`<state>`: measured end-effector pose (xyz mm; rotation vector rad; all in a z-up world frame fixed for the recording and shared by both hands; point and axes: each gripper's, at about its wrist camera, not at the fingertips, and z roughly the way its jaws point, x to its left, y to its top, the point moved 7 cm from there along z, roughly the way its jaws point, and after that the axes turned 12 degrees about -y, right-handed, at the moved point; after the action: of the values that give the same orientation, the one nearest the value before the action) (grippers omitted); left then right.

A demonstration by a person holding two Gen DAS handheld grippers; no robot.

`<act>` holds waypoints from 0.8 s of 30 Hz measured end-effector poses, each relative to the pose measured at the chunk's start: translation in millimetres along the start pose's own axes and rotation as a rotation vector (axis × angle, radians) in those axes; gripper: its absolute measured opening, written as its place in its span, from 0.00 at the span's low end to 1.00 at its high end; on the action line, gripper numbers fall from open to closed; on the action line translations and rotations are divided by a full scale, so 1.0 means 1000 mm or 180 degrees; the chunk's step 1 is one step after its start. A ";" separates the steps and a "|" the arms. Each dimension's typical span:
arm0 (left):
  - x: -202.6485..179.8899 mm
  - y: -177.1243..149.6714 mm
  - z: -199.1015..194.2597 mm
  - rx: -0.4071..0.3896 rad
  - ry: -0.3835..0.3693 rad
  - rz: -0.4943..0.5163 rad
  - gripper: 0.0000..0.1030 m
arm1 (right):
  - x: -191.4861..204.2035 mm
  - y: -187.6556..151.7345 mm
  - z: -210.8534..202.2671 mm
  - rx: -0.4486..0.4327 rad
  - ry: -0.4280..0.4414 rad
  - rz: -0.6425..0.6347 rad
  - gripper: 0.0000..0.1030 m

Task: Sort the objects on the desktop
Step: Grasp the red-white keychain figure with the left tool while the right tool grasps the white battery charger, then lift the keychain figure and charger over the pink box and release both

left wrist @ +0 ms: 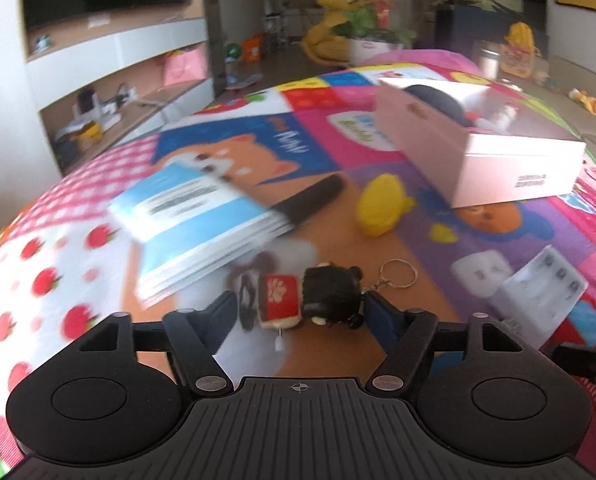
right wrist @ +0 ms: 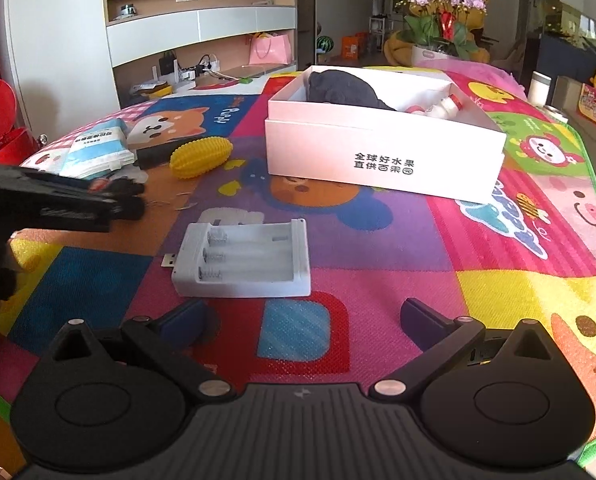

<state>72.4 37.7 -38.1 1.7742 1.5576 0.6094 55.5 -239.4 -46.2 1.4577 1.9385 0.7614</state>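
Observation:
My left gripper (left wrist: 298, 308) is shut on a plush doll keychain (left wrist: 298, 300) with a red body, black hair and a metal ring (left wrist: 398, 274), just above the mat. My right gripper (right wrist: 302, 316) is open and empty, a little short of a white battery charger (right wrist: 244, 260). A white box (right wrist: 382, 152) stands beyond it, holding a dark cloth (right wrist: 342, 88) and a small bottle (right wrist: 442, 108). A yellow ridged toy (right wrist: 200, 156), a blue-white tissue pack (left wrist: 194, 224) and a black marker (left wrist: 310, 200) lie on the mat.
The colourful play mat (right wrist: 498, 280) covers the whole surface. The left gripper shows as a black shape (right wrist: 58, 200) at the left of the right wrist view. The white box also shows in the left wrist view (left wrist: 482, 148). A flower pot (right wrist: 438, 20) stands behind the table.

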 end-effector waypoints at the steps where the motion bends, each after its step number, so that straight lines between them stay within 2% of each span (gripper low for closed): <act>1: 0.005 -0.002 -0.003 -0.0002 0.0012 -0.0038 0.79 | 0.004 0.003 -0.002 -0.0027 0.0073 -0.0020 1.00; 5: 0.017 -0.009 -0.011 -0.0020 0.0006 -0.0186 0.83 | 0.025 0.019 0.000 -0.0152 0.0106 -0.0185 1.00; 10: 0.016 -0.012 -0.018 -0.0045 -0.0118 -0.0205 0.91 | 0.041 0.028 0.017 0.0020 0.0144 -0.0220 1.00; 14: 0.012 -0.011 -0.016 -0.0065 -0.0213 -0.0160 0.91 | 0.039 0.026 0.021 0.0046 0.0159 -0.0149 1.00; 16: 0.012 -0.008 -0.012 -0.0072 -0.0202 -0.0122 0.91 | 0.038 0.025 0.019 0.0024 0.0155 -0.0141 0.94; 17: 0.011 -0.005 -0.009 -0.0076 -0.0185 -0.0095 0.91 | 0.037 0.026 0.017 0.0022 0.0162 -0.0166 0.88; 24: 0.007 0.003 0.004 -0.0052 -0.0122 0.0020 0.76 | 0.029 0.030 0.000 -0.0083 0.0164 -0.0185 0.88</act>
<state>77.9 44.2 -39.2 1.7691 1.5175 0.5861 67.4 -204.5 -27.1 1.3727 1.9928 0.8022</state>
